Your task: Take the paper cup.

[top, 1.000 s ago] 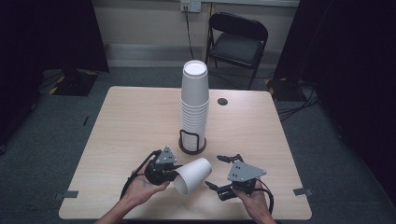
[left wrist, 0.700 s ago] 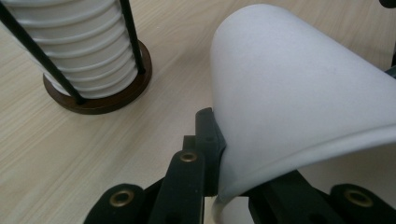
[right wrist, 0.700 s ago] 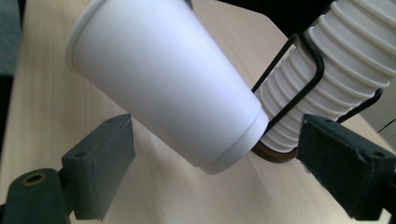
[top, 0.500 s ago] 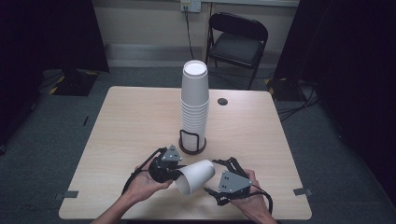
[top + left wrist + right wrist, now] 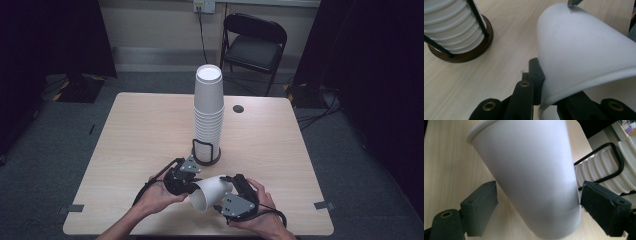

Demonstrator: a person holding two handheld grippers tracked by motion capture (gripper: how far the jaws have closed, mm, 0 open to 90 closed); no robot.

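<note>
Overhead, a person at a pale wooden surface (image 5: pixel 140 130) passed one white paper cup between two hand-held grippers.

Largest on the surface was a tall stack of white cups (image 5: pixel 208 110), upside down in a black wire holder (image 5: pixel 206 152) near the middle. In front of it, close to the near edge, a single cup (image 5: pixel 210 192) lay tilted on its side above the wood, open mouth toward the person. The left gripper (image 5: pixel 186 181) had its fingers pinched tight on the cup's rim. The right gripper (image 5: pixel 231 196) had its fingers spread wide to either side of the cup's wall, not pressing it. The step looked like a handover; next, the right fingers would need to close gently without crushing the cup before the left released.
</note>
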